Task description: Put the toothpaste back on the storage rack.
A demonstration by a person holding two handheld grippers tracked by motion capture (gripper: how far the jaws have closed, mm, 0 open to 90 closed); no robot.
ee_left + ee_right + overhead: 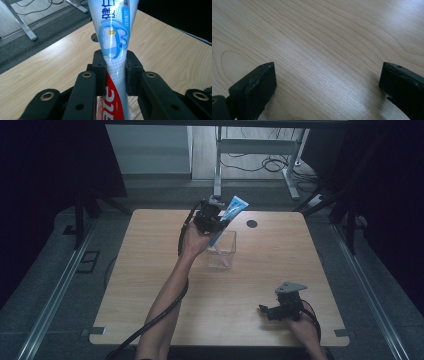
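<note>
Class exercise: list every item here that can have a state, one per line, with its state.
Left gripper: shut on tube, raised over the box.
Right gripper: open, low over the table.
Tube: held, tilted, lower end in the box.
Box: clear, open-topped, upright.

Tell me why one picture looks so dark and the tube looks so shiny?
High view: dim and bluish, black at both sides, so the clear container is faint. Left gripper view: bright, with white glare streaks on the toothpaste tube held in the left gripper. Right gripper view: a pale sheen on the table between the right gripper jaws.
</note>
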